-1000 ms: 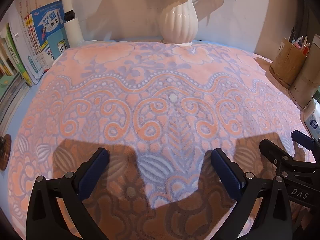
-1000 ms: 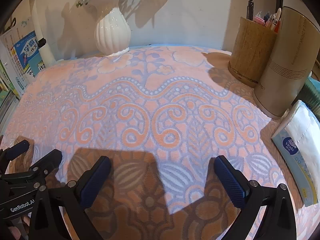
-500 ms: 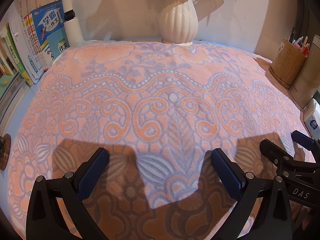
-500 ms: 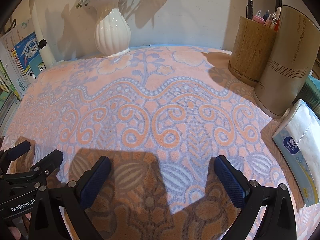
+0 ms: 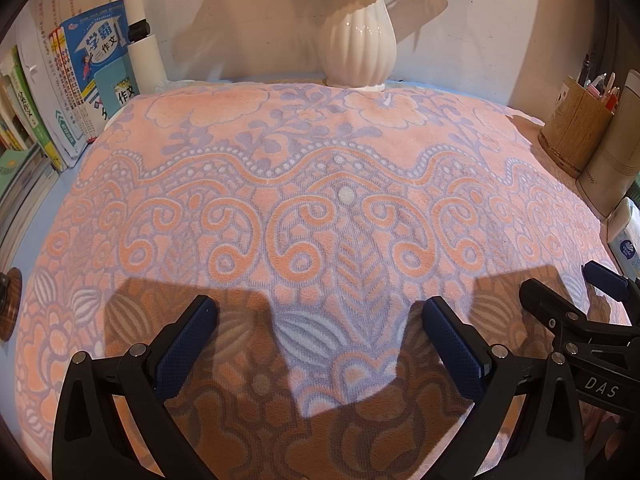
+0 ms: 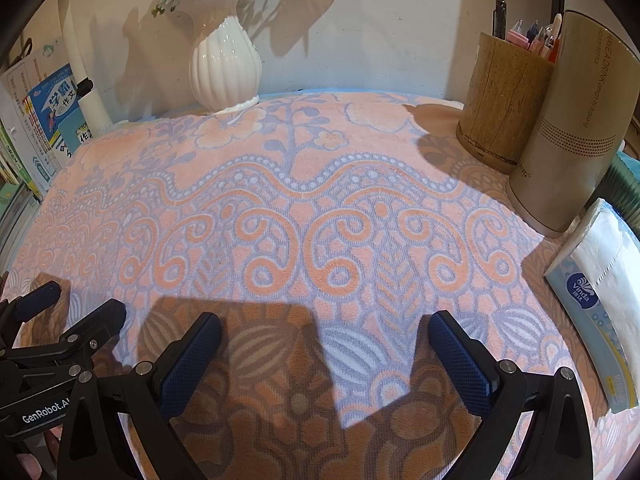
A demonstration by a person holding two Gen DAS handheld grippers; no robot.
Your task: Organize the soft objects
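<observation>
An orange and lilac patterned towel (image 5: 320, 184) lies spread flat over the desk; it also fills the right wrist view (image 6: 304, 208). My left gripper (image 5: 320, 320) is open and empty, hovering above the towel's near part. My right gripper (image 6: 324, 336) is open and empty, also above the near part. The right gripper shows at the right edge of the left wrist view (image 5: 568, 300). The left gripper shows at the left edge of the right wrist view (image 6: 72, 300). The two grippers are side by side.
A white ribbed vase (image 5: 356, 36) (image 6: 224, 68) stands at the back on the towel's far edge. Books (image 5: 80, 76) line the left side. A wooden pen holder (image 6: 500, 96), a beige bottle (image 6: 576, 120) and a tissue pack (image 6: 596, 300) stand on the right.
</observation>
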